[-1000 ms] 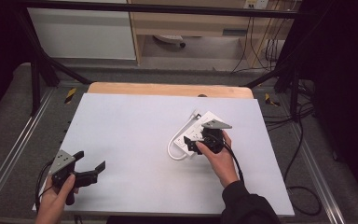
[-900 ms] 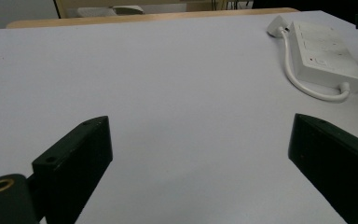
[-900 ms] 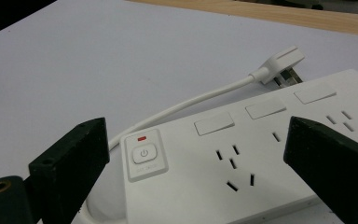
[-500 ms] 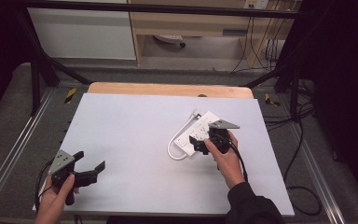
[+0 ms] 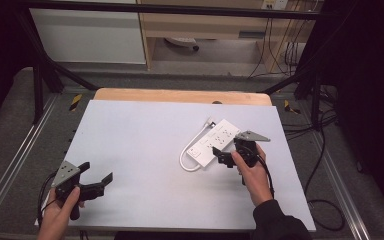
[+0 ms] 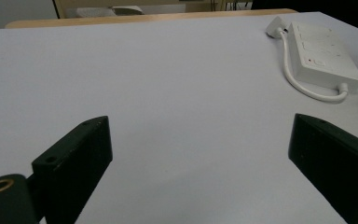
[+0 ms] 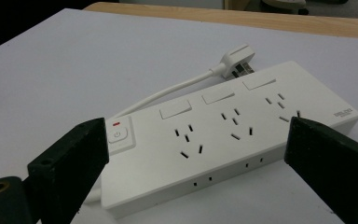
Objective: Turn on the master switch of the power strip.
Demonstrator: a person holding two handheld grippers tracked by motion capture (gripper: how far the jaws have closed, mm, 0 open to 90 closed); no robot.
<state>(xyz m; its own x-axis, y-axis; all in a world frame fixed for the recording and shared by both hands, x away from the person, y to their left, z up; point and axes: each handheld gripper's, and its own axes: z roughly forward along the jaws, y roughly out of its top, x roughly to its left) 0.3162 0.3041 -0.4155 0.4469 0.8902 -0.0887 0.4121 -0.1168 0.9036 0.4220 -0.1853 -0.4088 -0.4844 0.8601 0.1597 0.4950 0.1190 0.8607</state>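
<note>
- Far left, near edge of the pale grey table top [image 5: 145, 150]: left gripper [image 5: 96, 184] sits low in the person's hand, jaws spread wide, nothing btwn them.
- Left gripper view: both black jaws apart over bare table, w/ the white rectangular plastic power strip [image 6: 321, 53] well off, up at the far right corner of that view.
- Centre-right of table, high view: power strip [image 5: 214, 141] lies flat, angled, long axis running near-left to far-right.
- Its white cable [image 5: 190, 152] loops off the near-left end, curls back along the left side to the white plug [image 5: 210, 122] resting at the far end.
- Right gripper [image 5: 224, 159] comes in at the strip's near long edge, jaws released and wide.
- Right gripper view: strip [image 7: 223, 135] lies ahead of & btwn the two jaws, sockets facing up, switch w/ red mark [image 7: 119, 133] just beside the left jaw.
- Can't tell if the jaw tips touch the strip's casing; nothing clamped.
- Plug [image 7: 238, 59] lies beyond the strip, prongs side-on.
</note>
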